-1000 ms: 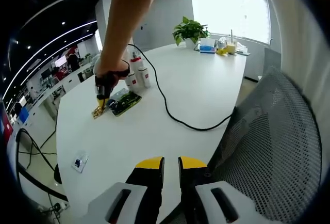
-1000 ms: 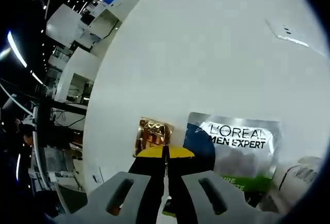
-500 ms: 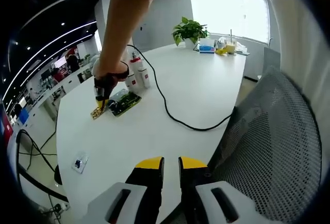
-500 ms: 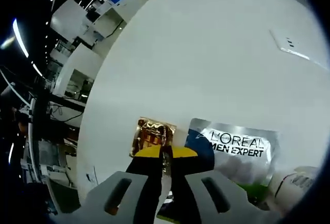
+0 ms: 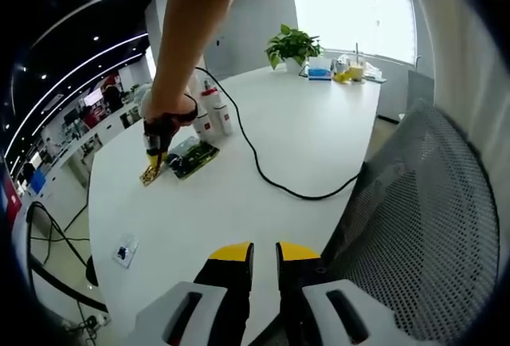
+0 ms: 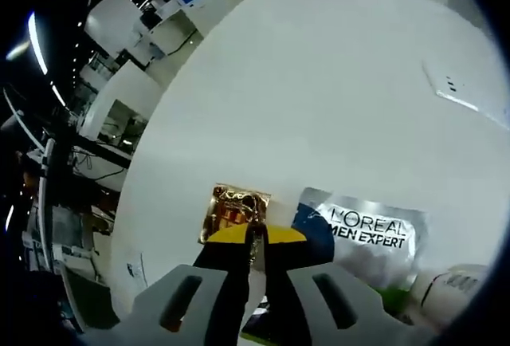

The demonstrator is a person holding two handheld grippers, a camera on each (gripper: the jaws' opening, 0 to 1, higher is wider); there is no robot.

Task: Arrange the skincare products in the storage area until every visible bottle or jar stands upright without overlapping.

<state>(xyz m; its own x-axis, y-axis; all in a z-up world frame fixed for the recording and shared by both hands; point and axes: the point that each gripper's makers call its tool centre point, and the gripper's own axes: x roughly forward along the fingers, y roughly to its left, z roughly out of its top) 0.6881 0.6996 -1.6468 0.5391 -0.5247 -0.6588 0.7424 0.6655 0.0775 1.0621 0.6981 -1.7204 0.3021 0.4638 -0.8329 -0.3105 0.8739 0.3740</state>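
My right gripper (image 6: pixel 253 237) has its jaws together on the near edge of a gold foil sachet (image 6: pixel 233 209) lying on the white table (image 6: pixel 319 83). Beside it lies a silver, blue and green L'Oreal Men Expert sachet (image 6: pixel 362 230), with a white tube (image 6: pixel 446 288) at its lower right. In the left gripper view a person's hand holds the right gripper (image 5: pixel 156 155) over the gold sachet (image 5: pixel 149 175); two white bottles with red labels (image 5: pixel 215 115) stand upright just behind. My left gripper (image 5: pixel 265 254) hovers at the table's near edge, jaws nearly together, holding nothing.
A black cable (image 5: pixel 263 167) runs across the table (image 5: pixel 311 131). A grey mesh chair (image 5: pixel 422 226) stands at the right. A potted plant (image 5: pixel 295 45) and small items (image 5: pixel 343 71) sit at the far end. A small card (image 5: pixel 123 252) lies near the left edge.
The right gripper view has tilted a little; the gold sachet stays at the jaw tips. The left gripper has not moved.
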